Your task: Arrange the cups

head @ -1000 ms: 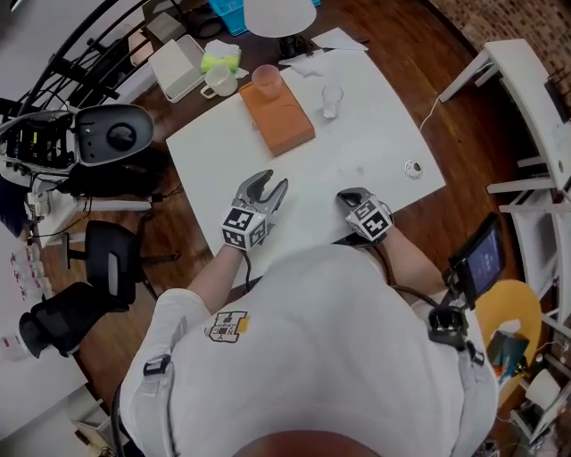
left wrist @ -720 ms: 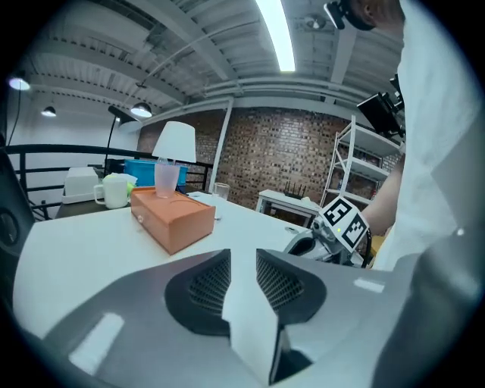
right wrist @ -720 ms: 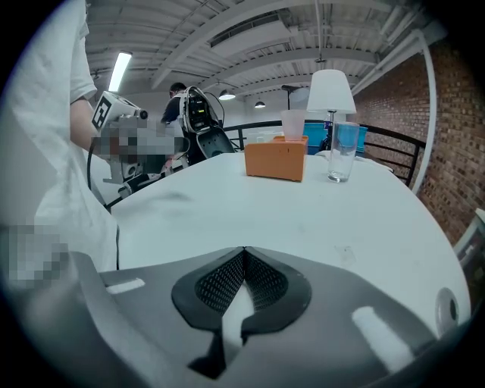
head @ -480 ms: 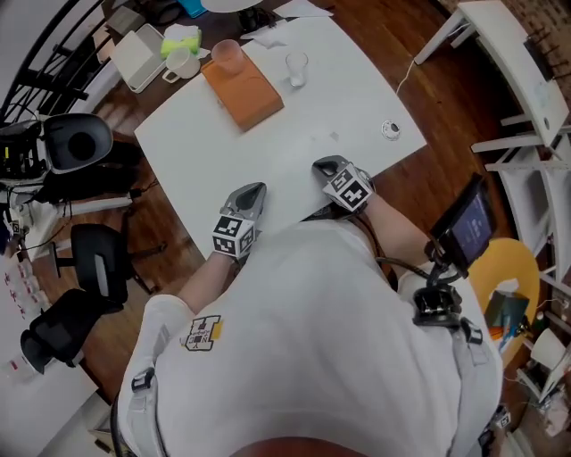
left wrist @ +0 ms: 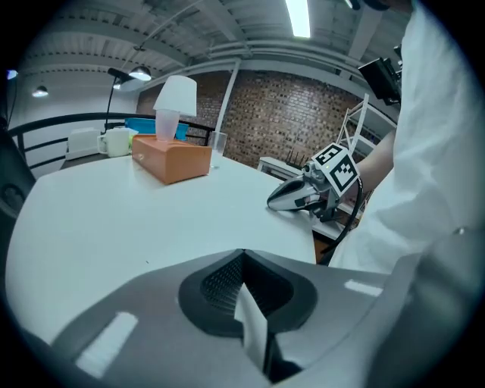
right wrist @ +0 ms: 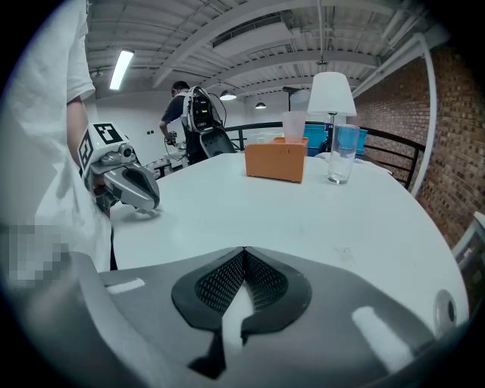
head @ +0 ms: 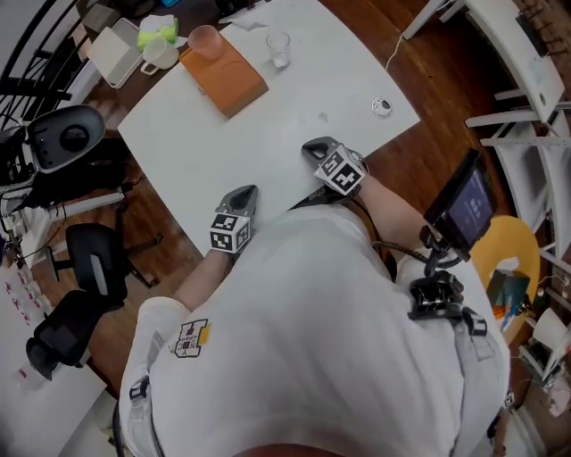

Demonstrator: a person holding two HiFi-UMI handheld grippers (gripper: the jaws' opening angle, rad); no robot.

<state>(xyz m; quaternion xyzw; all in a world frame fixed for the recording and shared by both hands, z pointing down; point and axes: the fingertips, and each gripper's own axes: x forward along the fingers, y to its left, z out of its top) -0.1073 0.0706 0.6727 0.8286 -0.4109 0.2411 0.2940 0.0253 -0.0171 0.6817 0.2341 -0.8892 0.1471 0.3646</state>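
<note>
A pink cup (head: 205, 40) stands on top of an orange box (head: 225, 76) at the far side of the white table (head: 268, 134). To its right stands a clear glass (head: 278, 46). A white mug (head: 161, 55) sits left of the box, off the table. My left gripper (head: 245, 193) rests shut and empty at the table's near edge, far from the cups. A little to its right, my right gripper (head: 311, 146) also lies shut and empty on the table. The left gripper view shows the pink cup (left wrist: 167, 123) and the glass (left wrist: 218, 144) far ahead.
A small round object (head: 382, 107) lies near the table's right edge. A white tray (head: 114, 49) and a green item (head: 159, 25) sit beyond the mug. A lamp (right wrist: 332, 95) stands behind the glass (right wrist: 342, 154). A black chair (head: 67, 134) stands to the left.
The left gripper's jaws have gone from open to shut, and it has drawn back and down to the table's near edge. The right gripper has stayed put.
</note>
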